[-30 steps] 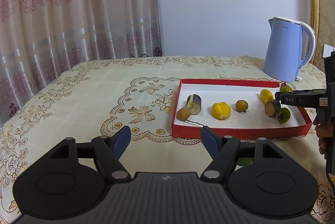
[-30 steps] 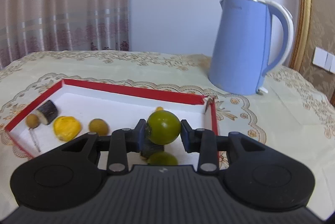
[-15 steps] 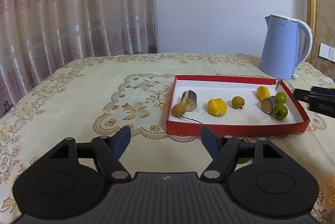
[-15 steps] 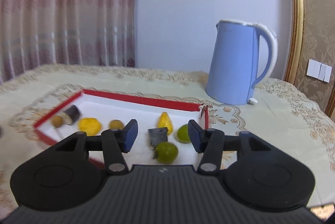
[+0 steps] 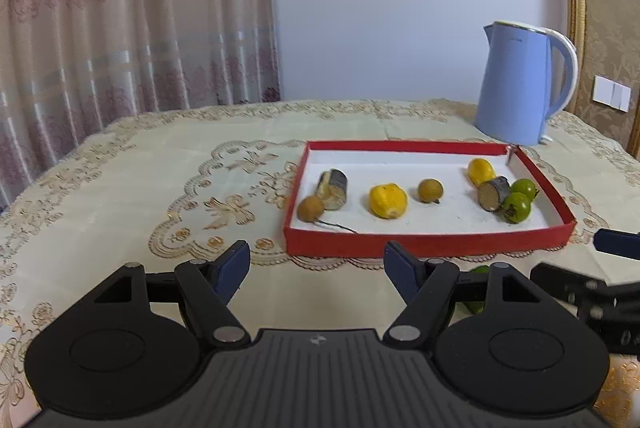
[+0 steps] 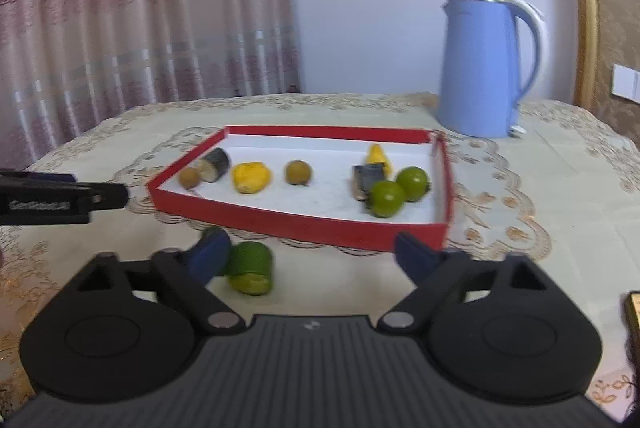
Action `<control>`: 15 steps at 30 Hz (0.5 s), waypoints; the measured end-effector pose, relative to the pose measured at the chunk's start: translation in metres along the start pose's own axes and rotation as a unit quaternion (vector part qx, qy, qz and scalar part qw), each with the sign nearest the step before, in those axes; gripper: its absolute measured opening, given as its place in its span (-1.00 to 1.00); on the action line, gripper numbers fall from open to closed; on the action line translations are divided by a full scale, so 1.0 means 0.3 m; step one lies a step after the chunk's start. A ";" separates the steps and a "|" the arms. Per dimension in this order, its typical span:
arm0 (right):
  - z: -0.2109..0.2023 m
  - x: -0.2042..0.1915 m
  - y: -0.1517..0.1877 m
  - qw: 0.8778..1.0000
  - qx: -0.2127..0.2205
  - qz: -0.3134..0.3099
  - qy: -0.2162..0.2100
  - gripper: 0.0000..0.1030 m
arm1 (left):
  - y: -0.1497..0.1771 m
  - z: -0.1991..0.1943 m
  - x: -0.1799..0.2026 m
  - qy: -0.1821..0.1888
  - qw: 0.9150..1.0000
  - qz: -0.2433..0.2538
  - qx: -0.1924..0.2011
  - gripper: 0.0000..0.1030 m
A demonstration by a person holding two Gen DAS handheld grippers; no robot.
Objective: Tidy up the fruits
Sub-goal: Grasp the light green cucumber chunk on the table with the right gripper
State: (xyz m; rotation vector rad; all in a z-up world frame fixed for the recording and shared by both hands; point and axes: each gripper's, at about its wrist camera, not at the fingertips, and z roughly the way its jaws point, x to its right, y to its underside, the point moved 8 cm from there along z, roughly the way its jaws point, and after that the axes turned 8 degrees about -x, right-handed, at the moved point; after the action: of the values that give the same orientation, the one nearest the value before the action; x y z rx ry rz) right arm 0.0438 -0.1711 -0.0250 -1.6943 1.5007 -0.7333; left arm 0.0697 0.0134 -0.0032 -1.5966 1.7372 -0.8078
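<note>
A red-walled tray (image 5: 424, 244) (image 6: 296, 224) on the table holds several fruits: two green round fruits (image 6: 386, 198) (image 5: 517, 207) at its right end, two yellow fruits (image 5: 387, 201), two brown round ones (image 5: 430, 190) and two dark cut pieces (image 5: 493, 193). A green cut fruit (image 6: 250, 268) lies on the cloth in front of the tray, beside my right gripper's left finger; in the left wrist view it is mostly hidden (image 5: 478, 270). My left gripper (image 5: 316, 270) is open and empty, short of the tray. My right gripper (image 6: 310, 254) is open and empty.
A blue electric kettle (image 5: 520, 84) (image 6: 486, 68) stands behind the tray's right end. The table wears an embroidered cream cloth (image 5: 140, 184). A curtain hangs behind on the left. A dark object's edge (image 6: 632, 316) shows at the right of the right wrist view.
My right gripper opened and let go of the green round fruit, which now lies in the tray's right end. It then drew back out of the tray, towards the green cut fruit.
</note>
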 end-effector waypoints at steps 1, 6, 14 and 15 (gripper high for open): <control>0.004 -0.013 -0.001 1.000 -0.001 -0.004 -0.001 0.89 | -0.002 -0.004 -0.005 -0.006 1.000 -0.002 0.006 0.43; 0.025 -0.052 0.014 1.000 -0.009 -0.024 0.015 0.91 | -0.010 -0.018 -0.029 -0.023 0.999 -0.014 0.028 0.43; 0.060 -0.065 0.035 0.998 -0.026 -0.050 0.040 0.62 | -0.007 -0.018 -0.016 -0.015 1.000 0.004 0.025 0.43; 0.063 -0.066 0.038 0.998 -0.028 -0.051 0.038 0.59 | -0.006 -0.019 -0.014 -0.018 0.999 0.007 0.026 0.43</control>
State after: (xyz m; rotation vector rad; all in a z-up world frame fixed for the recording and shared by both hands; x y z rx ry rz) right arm 0.0498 -0.1490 -0.0440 -1.8142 1.5070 -0.8242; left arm 0.0666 0.0177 0.0020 -1.5532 1.6874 -0.8049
